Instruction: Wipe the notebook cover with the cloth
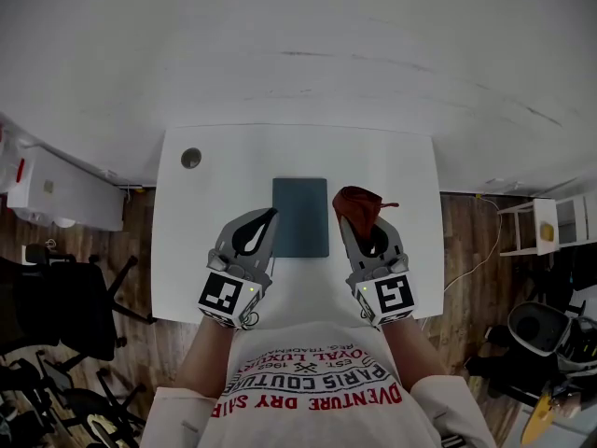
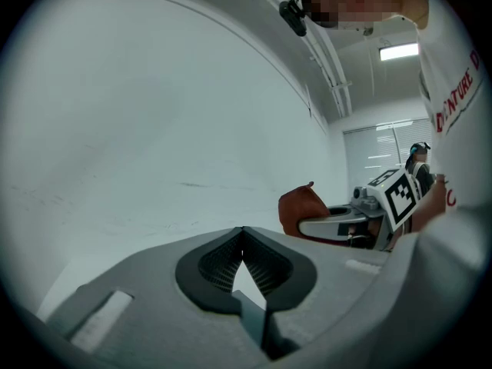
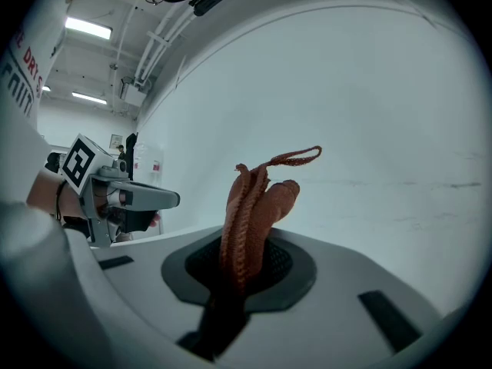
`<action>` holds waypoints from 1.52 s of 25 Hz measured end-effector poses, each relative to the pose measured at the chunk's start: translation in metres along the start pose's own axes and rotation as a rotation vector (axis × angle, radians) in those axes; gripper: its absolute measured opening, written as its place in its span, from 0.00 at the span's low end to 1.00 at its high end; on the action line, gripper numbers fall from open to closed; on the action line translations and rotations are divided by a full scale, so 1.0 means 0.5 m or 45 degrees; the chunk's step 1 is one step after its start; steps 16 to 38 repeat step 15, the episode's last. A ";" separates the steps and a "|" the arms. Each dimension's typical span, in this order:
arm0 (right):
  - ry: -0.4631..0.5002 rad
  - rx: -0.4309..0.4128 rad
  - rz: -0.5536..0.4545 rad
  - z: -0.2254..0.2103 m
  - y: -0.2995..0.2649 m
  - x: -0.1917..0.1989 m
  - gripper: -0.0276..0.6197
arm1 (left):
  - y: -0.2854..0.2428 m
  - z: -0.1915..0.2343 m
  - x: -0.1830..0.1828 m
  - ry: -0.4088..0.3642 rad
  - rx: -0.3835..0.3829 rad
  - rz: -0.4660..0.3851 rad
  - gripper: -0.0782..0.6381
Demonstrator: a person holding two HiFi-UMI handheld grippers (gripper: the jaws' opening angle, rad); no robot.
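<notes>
At six o'clock, nearest the wearer, both grippers hang over the near edge of the white table (image 1: 215, 171). At seven, the left gripper (image 1: 270, 216) has its jaws pressed together on nothing, probably parked clear of the work. At five, the right gripper (image 1: 364, 224) pinches the rust-red cloth (image 1: 359, 203), bunched upright, probably so a fold can meet the cover. Further out, towards twelve, the dark notebook (image 1: 300, 217) lies flat between them, untouched. Fabric buries the right jaw tips, and whether the cloth touches the table can't be told.
</notes>
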State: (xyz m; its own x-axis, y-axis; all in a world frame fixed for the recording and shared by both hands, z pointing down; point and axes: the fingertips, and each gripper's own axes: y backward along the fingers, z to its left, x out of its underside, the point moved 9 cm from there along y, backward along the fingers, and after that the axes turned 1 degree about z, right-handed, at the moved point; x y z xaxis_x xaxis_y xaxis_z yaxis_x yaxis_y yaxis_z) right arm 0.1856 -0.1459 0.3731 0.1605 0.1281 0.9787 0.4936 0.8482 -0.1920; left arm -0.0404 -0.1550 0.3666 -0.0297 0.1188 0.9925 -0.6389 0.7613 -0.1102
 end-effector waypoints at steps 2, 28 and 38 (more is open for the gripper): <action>-0.025 0.013 -0.002 -0.004 0.000 0.002 0.14 | -0.001 0.000 0.001 -0.003 -0.004 0.007 0.12; -0.073 0.021 0.005 -0.001 0.001 0.003 0.14 | 0.004 -0.001 -0.001 -0.030 -0.029 0.036 0.12; -0.073 0.021 0.005 -0.001 0.001 0.003 0.14 | 0.004 -0.001 -0.001 -0.030 -0.029 0.036 0.12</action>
